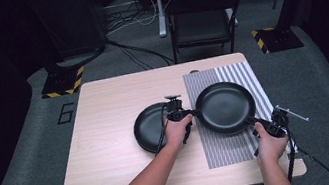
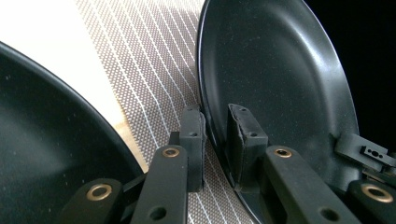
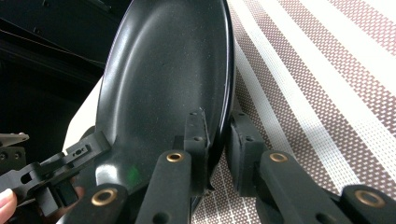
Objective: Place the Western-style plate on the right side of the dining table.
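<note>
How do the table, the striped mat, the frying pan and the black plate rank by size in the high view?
1. Table
2. Striped mat
3. Frying pan
4. Black plate, partly hidden by the left hand, so its rank below the pan is likely but not certain.

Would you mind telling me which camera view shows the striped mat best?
The high view: the striped mat lies flat on the table's right side under the larger pan, nearly all its outline visible. The left gripper view shows a strip of mat between both pans; the right gripper view shows a close patch beside the pan's rim.
</note>
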A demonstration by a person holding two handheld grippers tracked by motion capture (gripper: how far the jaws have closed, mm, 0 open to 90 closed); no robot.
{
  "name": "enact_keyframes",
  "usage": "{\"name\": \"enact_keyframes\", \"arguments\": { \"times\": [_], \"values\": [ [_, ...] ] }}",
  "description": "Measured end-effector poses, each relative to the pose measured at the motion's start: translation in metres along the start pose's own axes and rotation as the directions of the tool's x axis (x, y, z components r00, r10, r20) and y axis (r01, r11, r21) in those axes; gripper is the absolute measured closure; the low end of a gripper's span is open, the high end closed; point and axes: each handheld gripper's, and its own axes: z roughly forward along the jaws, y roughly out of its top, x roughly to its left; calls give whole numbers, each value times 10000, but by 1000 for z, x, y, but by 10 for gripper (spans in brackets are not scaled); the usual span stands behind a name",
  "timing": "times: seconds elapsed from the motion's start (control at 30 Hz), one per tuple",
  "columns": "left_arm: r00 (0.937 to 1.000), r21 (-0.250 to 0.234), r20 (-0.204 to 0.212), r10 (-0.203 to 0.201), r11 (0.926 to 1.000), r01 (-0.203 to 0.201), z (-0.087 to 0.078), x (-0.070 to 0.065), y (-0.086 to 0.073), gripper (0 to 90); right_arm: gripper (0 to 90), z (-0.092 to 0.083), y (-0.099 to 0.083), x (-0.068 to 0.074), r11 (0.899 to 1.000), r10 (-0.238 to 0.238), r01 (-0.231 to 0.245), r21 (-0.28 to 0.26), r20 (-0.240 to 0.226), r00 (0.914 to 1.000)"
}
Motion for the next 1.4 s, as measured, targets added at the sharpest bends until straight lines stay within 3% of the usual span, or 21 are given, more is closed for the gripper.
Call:
{"name": "enact_keyframes", "arguments": {
  "times": [0.17, 0.5, 0.67, 1.0, 1.4],
  "values": [
    [10000, -45, 42, 4, 10000, -4, 4, -3, 3, 770, 793, 1, 5, -2, 9997, 224, -224, -11, -38, 9997],
    [9997, -2, 58, -232, 9997, 232, 12, -2, 6, 772, 792, 2, 12, -4, 10000, 35, -35, 18, 132, 9999],
    [10000, 117, -17, -81, 9999, 82, 15, -4, 10, 772, 790, 5, 14, -9, 9992, 391, -391, 102, 20, 9992],
    [9993, 336, -383, -40, 9994, 53, 25, -1, 9, 763, 791, 13, 17, -15, 9986, 422, -427, 327, 172, 9990],
    [9985, 476, -544, 109, 9988, -83, 31, -4, 21, 766, 794, 19, 21, -21, 9937, 1064, -1066, 347, 78, 9943]
  ]
}}
